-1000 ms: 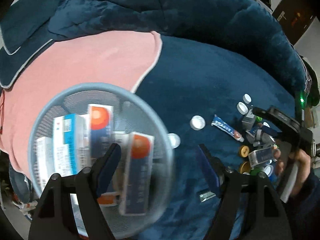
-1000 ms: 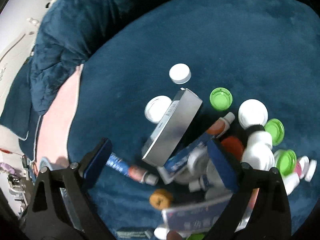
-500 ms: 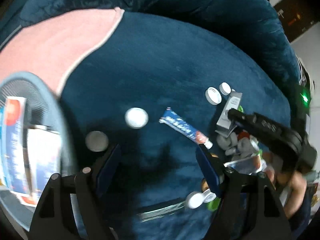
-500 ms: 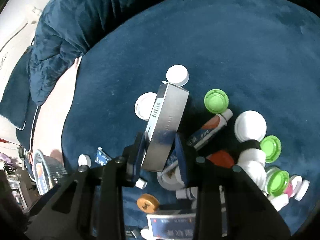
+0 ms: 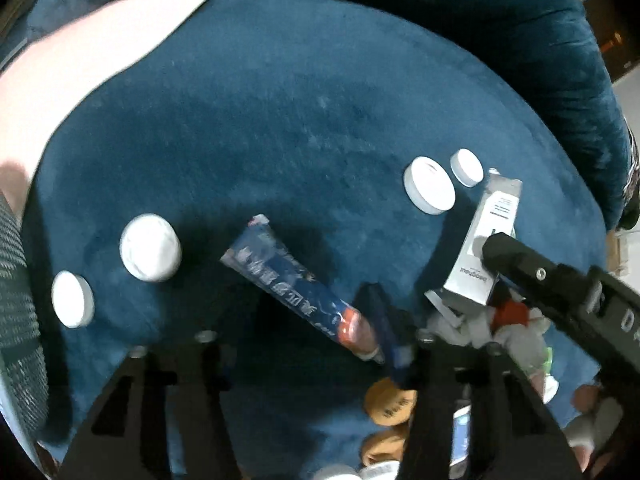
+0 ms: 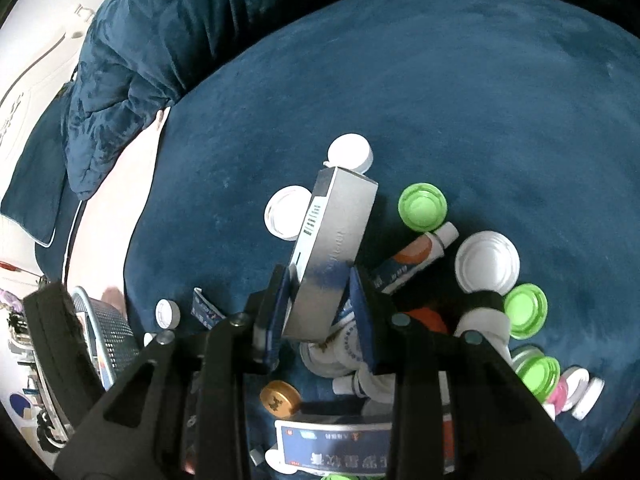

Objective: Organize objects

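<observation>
A blue tube (image 5: 296, 284) with an orange-red neck lies slanted on the dark blue plush surface (image 5: 300, 120). My left gripper (image 5: 312, 332) hangs low over it. Its jaws are closing with the tube's cap end between them. The right finger (image 5: 384, 328) is at the cap and the left finger stays apart from the tube. My right gripper (image 6: 320, 304) is shut on a silver box (image 6: 332, 248), whose far end tips up over the pile. In the left wrist view that box (image 5: 488, 240) stands just right of the tube.
A mesh basket (image 5: 16, 300) with boxes sits at the far left on pink cloth (image 5: 80, 60). White caps (image 5: 150, 254) lie scattered. Green lids (image 6: 422, 206), a second tube (image 6: 416, 256), a gold cap (image 6: 280, 398) and a blue-white box (image 6: 336, 444) crowd the pile.
My left gripper swung from over the basket rightward and down to the blue tube, jaws narrowing. My right gripper shut on the silver box, which now stands more upright.
</observation>
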A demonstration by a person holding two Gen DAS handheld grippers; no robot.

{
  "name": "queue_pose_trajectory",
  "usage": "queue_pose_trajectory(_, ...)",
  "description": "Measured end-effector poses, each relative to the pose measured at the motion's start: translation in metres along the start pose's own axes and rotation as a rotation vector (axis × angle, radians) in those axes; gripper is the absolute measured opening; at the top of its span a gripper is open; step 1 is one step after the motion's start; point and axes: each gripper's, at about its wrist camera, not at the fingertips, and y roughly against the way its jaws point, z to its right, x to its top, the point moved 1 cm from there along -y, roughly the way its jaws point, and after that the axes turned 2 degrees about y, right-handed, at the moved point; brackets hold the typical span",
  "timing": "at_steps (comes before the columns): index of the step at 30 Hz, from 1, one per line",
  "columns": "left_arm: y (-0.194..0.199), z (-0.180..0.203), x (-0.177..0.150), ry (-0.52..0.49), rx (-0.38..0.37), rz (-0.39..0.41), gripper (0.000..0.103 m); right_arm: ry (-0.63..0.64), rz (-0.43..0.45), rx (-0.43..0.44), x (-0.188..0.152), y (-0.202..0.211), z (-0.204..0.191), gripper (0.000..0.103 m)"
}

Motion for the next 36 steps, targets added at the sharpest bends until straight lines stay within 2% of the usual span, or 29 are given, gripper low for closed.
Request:
queue_pose_trajectory(3,0.004,-0.003,0.001,-0.013,0.001,0.004,0.038,0.022,0.0,-0.002,0.004,-0.006,-0.003,0.033)
queue_pose_trajectory(5,0.005,-0.005,0.002,-0.017,0.002,0.003,0.038,0.028,-0.01,-0.006,0.006,-0.014,-0.005,0.033)
queue_pose_trajectory(8,0.002,-0.008,0.003,-0.049,0.0,-0.002,0.038,0.019,-0.037,-0.002,0.008,-0.028,-0.004,0.038)
queue_pose_trajectory(10,0.003,-0.013,0.004,-0.044,-0.017,-0.003,0.037,0.023,-0.046,0.001,0.006,-0.033,-0.005,0.038)
queue_pose_trajectory(12,0.008,-0.021,0.008,-0.029,-0.045,0.001,0.026,0.034,-0.026,-0.004,0.003,-0.029,-0.007,0.033)
queue_pose_trajectory(15,0.015,-0.028,0.007,-0.035,-0.062,-0.002,0.017,0.053,0.004,-0.011,-0.002,-0.016,-0.011,0.033)
queue_pose_trajectory(25,0.056,-0.048,-0.005,-0.063,-0.086,0.003,0.017,0.082,0.061,0.013,-0.028,0.032,-0.029,0.033)
queue_pose_trajectory(36,0.134,-0.057,-0.025,-0.063,-0.107,0.099,0.017,0.143,0.041,0.047,-0.075,0.051,-0.076,0.033)
